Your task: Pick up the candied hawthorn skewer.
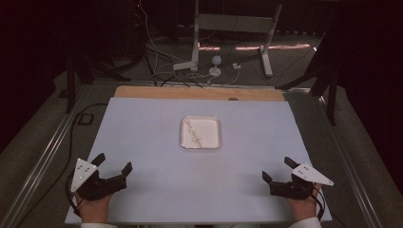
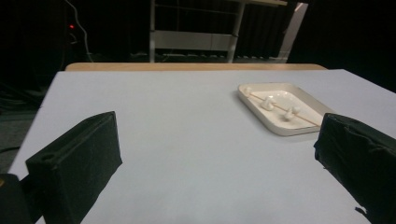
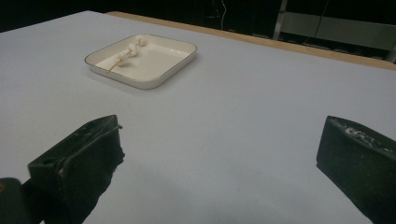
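A shallow white square tray (image 1: 214, 124) sits at the middle of the pale table top (image 1: 142, 137). In it lies a thin wooden skewer (image 1: 196, 134) with a few small white lumps threaded on it. My left gripper (image 1: 114, 162) rests at the near left corner, open and holding nothing. My right gripper (image 1: 277, 169) rests at the near right corner, also open and holding nothing. In the left gripper view the tray (image 2: 286, 129) and skewer (image 2: 280, 108) lie ahead to the right of the gripper (image 2: 219, 135). In the right gripper view the tray (image 3: 140, 83) and skewer (image 3: 122, 57) lie ahead to the left of the gripper (image 3: 219, 140).
A wooden strip (image 1: 199, 92) borders the table's far edge. Beyond it stand a metal frame (image 1: 233, 28) and loose cables (image 1: 161, 66) on the floor. Metal rails (image 1: 43, 156) run along both sides of the table.
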`<state>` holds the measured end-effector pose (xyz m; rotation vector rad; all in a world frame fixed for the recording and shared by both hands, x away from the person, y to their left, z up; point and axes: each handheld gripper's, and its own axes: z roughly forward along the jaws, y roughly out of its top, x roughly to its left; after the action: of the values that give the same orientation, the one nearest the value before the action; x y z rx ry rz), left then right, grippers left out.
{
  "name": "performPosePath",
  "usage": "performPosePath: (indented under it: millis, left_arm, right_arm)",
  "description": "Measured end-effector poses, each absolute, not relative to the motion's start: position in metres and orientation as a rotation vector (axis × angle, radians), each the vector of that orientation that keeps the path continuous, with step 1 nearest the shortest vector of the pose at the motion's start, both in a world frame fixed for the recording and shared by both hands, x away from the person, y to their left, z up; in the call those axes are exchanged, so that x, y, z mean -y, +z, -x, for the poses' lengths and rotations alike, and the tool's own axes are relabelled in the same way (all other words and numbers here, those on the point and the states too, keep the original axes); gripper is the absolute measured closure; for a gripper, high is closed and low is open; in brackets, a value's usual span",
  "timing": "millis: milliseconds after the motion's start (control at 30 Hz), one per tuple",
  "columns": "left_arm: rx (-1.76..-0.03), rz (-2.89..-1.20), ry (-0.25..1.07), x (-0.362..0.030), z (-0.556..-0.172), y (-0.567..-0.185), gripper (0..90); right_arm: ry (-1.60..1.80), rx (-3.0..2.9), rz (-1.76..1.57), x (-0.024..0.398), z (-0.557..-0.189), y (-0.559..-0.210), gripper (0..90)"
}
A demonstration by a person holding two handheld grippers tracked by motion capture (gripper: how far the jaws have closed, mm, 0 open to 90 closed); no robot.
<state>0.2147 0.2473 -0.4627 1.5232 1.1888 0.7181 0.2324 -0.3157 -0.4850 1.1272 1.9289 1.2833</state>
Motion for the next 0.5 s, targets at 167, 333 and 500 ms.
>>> performPosePath:
  millis: [167,333,500]
  left_arm:
    - [-1.171,-1.543,0.686,-0.234,-0.230,-0.455,0.8]
    - [-1.164,-1.564,0.666,-0.223,-0.243,-0.449,0.9]
    - [-1.144,-1.591,0.645,-0.207,-0.260,-0.443,0.9]
  right_arm:
    - [1.278,-1.932,-1.125,0.315,-0.233,-0.485,0.0]
    - [1.271,-1.935,-1.125,0.315,-0.233,-0.485,0.0]
    - [1.270,-1.939,-1.127,0.315,-0.233,-0.486,0.0]
